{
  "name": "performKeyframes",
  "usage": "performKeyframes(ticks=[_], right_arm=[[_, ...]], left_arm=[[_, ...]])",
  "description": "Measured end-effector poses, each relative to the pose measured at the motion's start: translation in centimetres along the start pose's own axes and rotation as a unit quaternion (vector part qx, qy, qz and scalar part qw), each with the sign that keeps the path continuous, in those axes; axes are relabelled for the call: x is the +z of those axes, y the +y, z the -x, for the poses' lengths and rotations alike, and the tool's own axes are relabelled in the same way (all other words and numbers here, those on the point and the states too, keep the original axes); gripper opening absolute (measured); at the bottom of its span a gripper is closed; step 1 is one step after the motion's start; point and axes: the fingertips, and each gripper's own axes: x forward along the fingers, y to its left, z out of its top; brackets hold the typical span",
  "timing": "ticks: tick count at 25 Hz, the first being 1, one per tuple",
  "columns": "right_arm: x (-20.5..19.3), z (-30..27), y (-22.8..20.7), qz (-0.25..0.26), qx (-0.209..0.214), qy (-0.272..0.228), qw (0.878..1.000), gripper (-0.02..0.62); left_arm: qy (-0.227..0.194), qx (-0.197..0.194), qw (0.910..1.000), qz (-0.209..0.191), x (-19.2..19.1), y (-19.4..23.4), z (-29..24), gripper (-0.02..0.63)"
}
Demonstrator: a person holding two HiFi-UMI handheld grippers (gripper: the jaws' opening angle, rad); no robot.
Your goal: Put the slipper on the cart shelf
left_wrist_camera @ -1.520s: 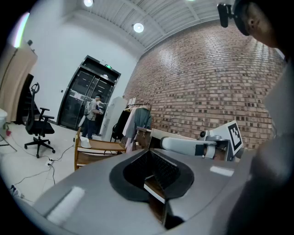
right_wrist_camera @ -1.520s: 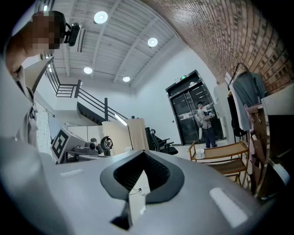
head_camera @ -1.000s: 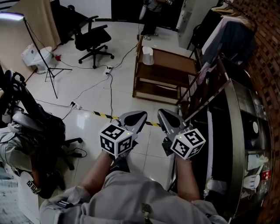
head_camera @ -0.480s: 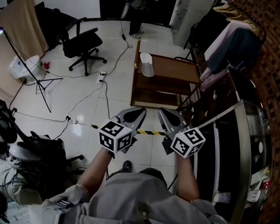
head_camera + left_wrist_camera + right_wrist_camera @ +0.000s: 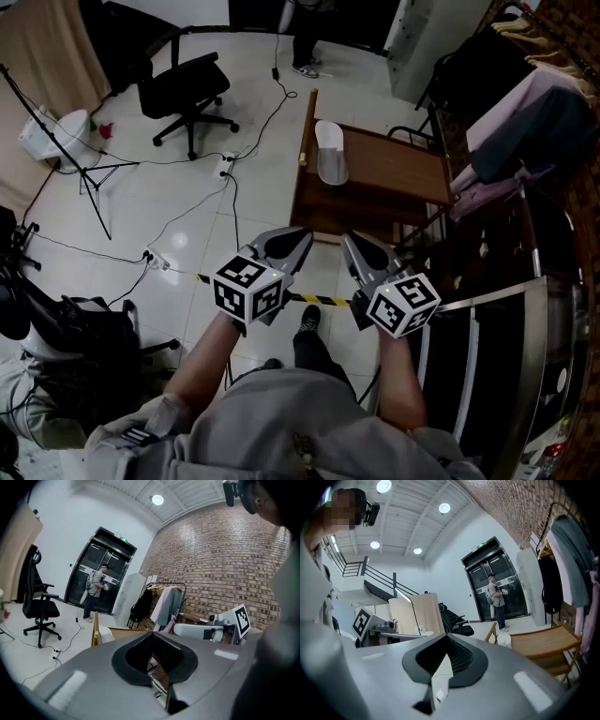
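A white tiled floor (image 5: 187,216) crossed by cables lies under us, with a strip of striped tape (image 5: 314,298) just past our feet. Nearest to us, we hold both tools level and side by side. The left gripper (image 5: 302,234) has its jaws pressed together on nothing, and the right gripper (image 5: 349,238) is likewise clenched and empty. Beyond the tape stands the wooden cart (image 5: 394,178), and the pale slipper (image 5: 330,155) lies on its top board, along the left edge, well apart from both tools. We judge this to be the approach: nothing is grasped. Since the slipper already rests on the cart's top, the shelf meant is probably a lower one. Next we must close on the cart, open one pair of jaws and take the slipper by its edge. Only the head view shows the slipper's full outline and the shelf beneath it. The gripper views alone show how the jaws meet. They also show a person (image 5: 96,590) standing at the dark doors, and the brick wall (image 5: 225,550) behind the clothes rack (image 5: 525,112). Farther off on the left stands an office chair (image 5: 187,89).
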Motion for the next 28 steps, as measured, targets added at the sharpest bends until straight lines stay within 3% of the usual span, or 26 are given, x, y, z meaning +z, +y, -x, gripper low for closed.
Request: performKeyframes(ticks=[4, 14, 28], right_arm=[[0.8, -3.2, -4.4, 0.042, 0.001, 0.008, 0.999, 0.0], [0.4, -9.0, -15.7, 0.019, 0.012, 0.047, 0.999, 0.0], [-5.8, -19.9, -28.1, -0.015, -0.104, 0.145, 0.984, 0.012]], left_arm=[[0.011, 0.04, 0.9991, 0.003, 0.1, 3.4, -4.2, 0.008], [0.026, 0.075, 0.9967, 0.017, 1.4, 8.0, -14.6, 0.008], [0.078, 0.035, 0.9957, 0.037, 1.5, 19.9, -24.3, 0.008]])
